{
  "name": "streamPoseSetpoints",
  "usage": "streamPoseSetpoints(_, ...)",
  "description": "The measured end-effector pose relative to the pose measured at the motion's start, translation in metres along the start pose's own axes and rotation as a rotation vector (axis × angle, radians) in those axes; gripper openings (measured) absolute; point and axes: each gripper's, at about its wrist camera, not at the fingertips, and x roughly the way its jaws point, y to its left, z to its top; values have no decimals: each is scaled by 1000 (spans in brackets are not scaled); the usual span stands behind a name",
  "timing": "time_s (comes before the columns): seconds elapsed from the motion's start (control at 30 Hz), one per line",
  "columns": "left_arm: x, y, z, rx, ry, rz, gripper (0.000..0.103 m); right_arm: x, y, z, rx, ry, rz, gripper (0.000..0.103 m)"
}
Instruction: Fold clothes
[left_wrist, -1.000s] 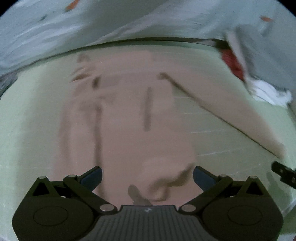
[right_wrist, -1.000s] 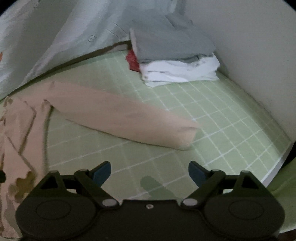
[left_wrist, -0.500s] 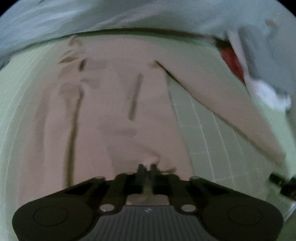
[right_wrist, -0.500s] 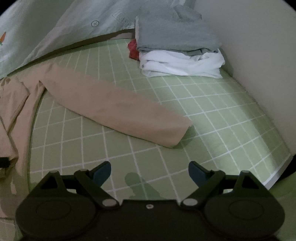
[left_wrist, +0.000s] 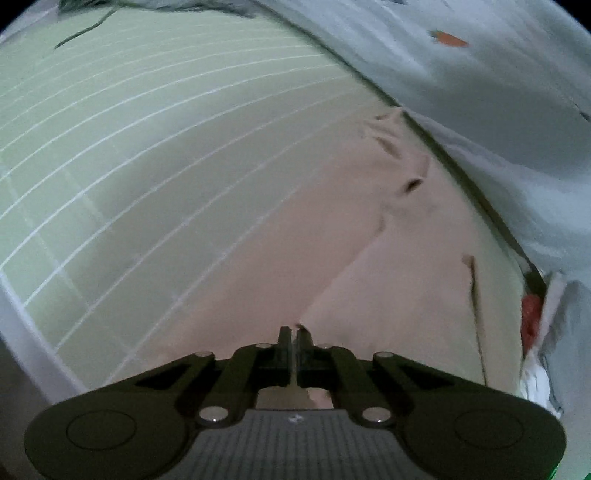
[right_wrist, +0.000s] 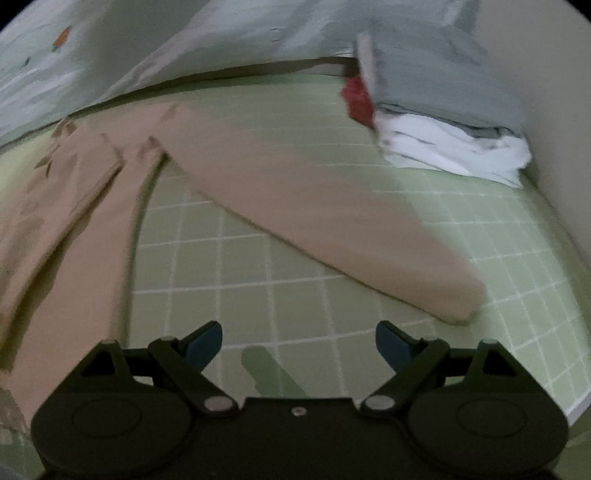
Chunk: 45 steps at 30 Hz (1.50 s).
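Note:
Beige trousers lie spread on the green checked sheet. My left gripper is shut on a fold of their fabric at the near end; a strip of cloth shows between the closed fingers. In the right wrist view one trouser leg runs diagonally across the sheet, and the rest of the trousers lies at the left. My right gripper hovers open over bare sheet, short of that leg's cuff, with nothing between its blue pads.
A stack of folded clothes, grey over white with a red piece, sits at the back right by the wall. A pale blue quilt is bunched along the far side. The mattress edge runs at the lower right.
The left gripper went from open to shut on the trouser fabric, then rolled and swung so the bare sheet fills its left side. The right gripper shifted slightly and stayed open.

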Motion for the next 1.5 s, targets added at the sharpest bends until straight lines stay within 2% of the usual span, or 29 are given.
streamPoseSetpoints(0.07,-4,4,2,2,-9,-8,6,-1,7,0,-14,-2,2,91)
streamPoseSetpoints(0.13,-9,5,6,13,-24,-26,19,-2,12,1,-21,-2,1,91)
streamPoseSetpoints(0.2,-12,2,10,37,-41,-47,40,-3,16,1,-22,-2,-2,91)
streamPoseSetpoints(0.23,-10,-1,14,60,-45,-50,46,-3,18,1,-23,-3,-3,91)
streamPoseSetpoints(0.27,-7,-4,17,83,-48,-53,58,-4,19,1,-25,-3,-6,91)
streamPoseSetpoints(0.3,-4,-8,20,110,-44,-54,65,-5,20,0,-28,-4,-8,91)
streamPoseSetpoints(0.47,17,-22,25,199,32,-104,64,-8,23,-4,-38,-2,-28,91)
streamPoseSetpoints(0.53,24,-26,22,230,60,-104,47,-10,22,-6,-34,-3,-37,91)
streamPoseSetpoints(0.57,26,-28,21,243,73,-101,23,-11,21,-7,-31,-4,-42,91)
streamPoseSetpoints(0.6,28,-30,19,260,98,-95,4,-13,20,-8,-25,-6,-47,91)
streamPoseSetpoints(0.8,-5,-26,11,291,50,-85,5,-17,15,-3,32,-27,-43,91)
streamPoseSetpoints(0.93,-7,-6,10,219,60,-1,5,-13,14,4,46,-43,-26,91)
streamPoseSetpoints(1.03,5,1,11,174,101,45,14,-5,9,9,55,-38,-23,91)
streamPoseSetpoints(1.1,2,-3,10,181,81,65,42,-1,2,12,73,-44,-32,91)
streamPoseSetpoints(1.2,-5,-12,9,213,29,78,69,7,-16,17,117,-52,-56,91)
streamPoseSetpoints(1.37,-12,-25,14,235,-42,111,79,26,-58,25,183,-72,-153,92)
streamPoseSetpoints(1.5,-15,-30,16,250,-58,153,80,44,-89,31,267,-56,-203,95)
